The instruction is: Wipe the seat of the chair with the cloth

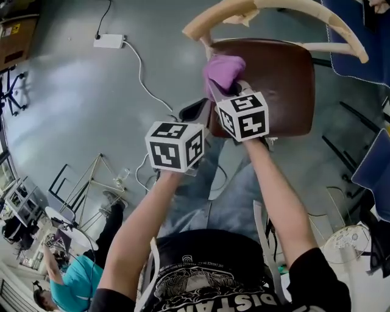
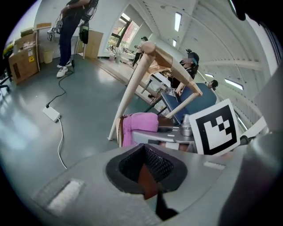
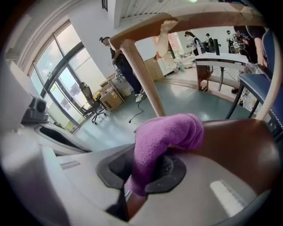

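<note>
The chair's brown seat [image 1: 283, 85] lies ahead of me under a curved pale wooden backrest [image 1: 286, 7]. A purple cloth [image 1: 223, 70] rests bunched on the seat's left edge, and my right gripper [image 1: 229, 89] is shut on it. In the right gripper view the cloth [image 3: 168, 134] folds out of the right gripper [image 3: 148, 171] onto the seat [image 3: 241, 141]. My left gripper [image 1: 194, 111] hovers just left of the seat's near left corner, shut with nothing in it. From the left gripper [image 2: 146, 170] view, the cloth [image 2: 139, 126] and a wooden chair leg [image 2: 128, 95] show.
A white power strip [image 1: 109, 41] lies on the grey floor at the left, its cable [image 1: 146, 79] running toward the chair. Blue chairs [image 1: 356, 49] stand at the right. A metal frame [image 1: 85, 180] and a person in a teal shirt [image 1: 73, 283] are at the lower left.
</note>
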The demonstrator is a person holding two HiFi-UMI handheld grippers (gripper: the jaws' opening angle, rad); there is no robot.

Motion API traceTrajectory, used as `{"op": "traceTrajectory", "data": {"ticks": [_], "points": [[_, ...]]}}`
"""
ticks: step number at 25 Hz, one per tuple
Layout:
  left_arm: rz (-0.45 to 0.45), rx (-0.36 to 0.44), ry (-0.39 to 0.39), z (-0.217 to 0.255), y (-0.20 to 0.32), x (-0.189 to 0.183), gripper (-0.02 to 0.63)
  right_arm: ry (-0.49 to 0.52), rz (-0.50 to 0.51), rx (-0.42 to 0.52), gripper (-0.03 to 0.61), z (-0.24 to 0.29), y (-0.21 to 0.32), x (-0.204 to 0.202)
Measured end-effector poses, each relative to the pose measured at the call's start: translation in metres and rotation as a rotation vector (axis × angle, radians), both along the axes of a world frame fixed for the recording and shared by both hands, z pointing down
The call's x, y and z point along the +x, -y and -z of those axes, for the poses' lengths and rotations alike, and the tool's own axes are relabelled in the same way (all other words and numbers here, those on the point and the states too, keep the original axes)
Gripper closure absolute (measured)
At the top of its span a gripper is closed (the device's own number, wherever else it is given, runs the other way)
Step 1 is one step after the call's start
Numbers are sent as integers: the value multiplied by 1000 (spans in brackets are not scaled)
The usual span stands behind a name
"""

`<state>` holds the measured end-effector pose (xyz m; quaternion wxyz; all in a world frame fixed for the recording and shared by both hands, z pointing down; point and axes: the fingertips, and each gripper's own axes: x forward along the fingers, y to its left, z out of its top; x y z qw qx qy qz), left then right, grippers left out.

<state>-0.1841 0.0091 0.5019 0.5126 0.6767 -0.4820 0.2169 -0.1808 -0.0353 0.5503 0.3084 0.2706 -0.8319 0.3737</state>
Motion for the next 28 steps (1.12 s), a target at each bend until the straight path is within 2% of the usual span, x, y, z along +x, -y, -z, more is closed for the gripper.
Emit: {"op": "traceTrajectory", "data": {"ticks": [6, 13, 18, 28], "points": [[-111, 8, 56, -16, 2, -4, 614, -5, -55, 2, 515, -37, 18, -16], [-137, 9, 38, -22, 10, 1, 612, 20, -175, -22, 515, -46, 52, -4], [-156, 5, 15, -20, 12, 17, 612, 34, -246, -10, 515, -47, 76, 21], [-214, 14, 33, -23, 21, 42, 614, 34, -401, -5, 515, -49, 103, 95]]}}
